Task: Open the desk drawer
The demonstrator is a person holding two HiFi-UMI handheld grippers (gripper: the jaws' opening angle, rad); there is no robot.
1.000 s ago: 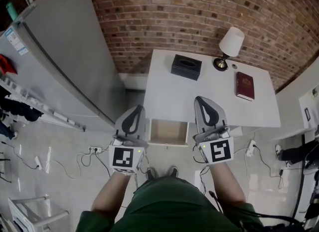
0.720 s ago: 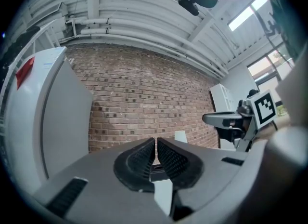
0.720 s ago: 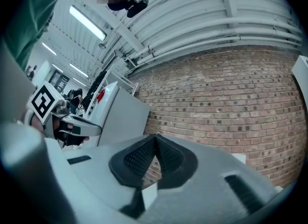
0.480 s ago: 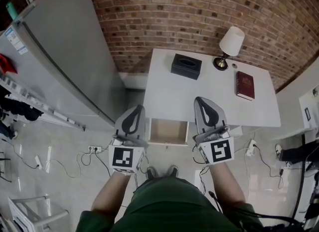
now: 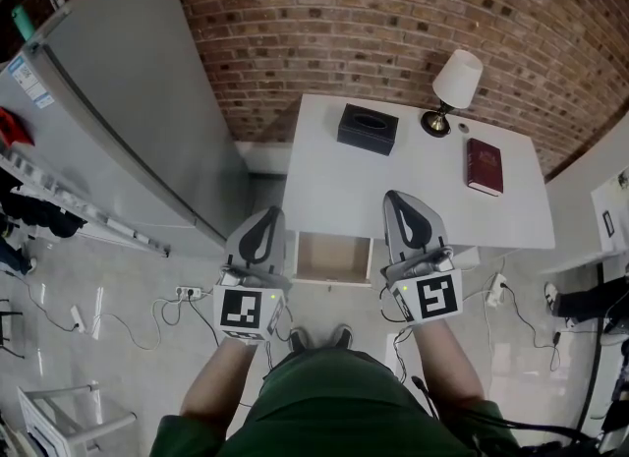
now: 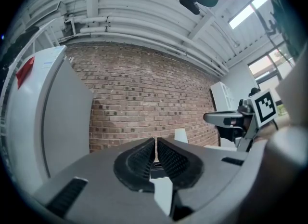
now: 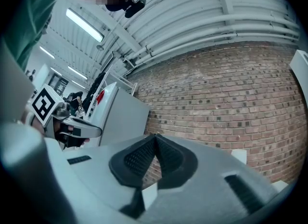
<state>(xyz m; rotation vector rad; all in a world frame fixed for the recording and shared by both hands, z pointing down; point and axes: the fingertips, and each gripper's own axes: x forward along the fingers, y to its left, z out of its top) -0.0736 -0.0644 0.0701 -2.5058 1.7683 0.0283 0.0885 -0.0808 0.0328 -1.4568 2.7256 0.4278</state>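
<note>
In the head view the white desk stands against a brick wall, and its drawer is pulled out at the front left, showing a bare wooden inside. My left gripper hangs to the left of the drawer, off the desk's corner, jaws shut and holding nothing. My right gripper hovers over the desk's front edge just right of the drawer, also shut and empty. The left gripper view shows the left gripper with its ribbed pads together, pointing level at the wall. In the right gripper view the right gripper shows the same.
On the desk sit a black tissue box, a lamp with a white shade and a red book. A tall grey fridge stands left of the desk. Cables and a power strip lie on the floor.
</note>
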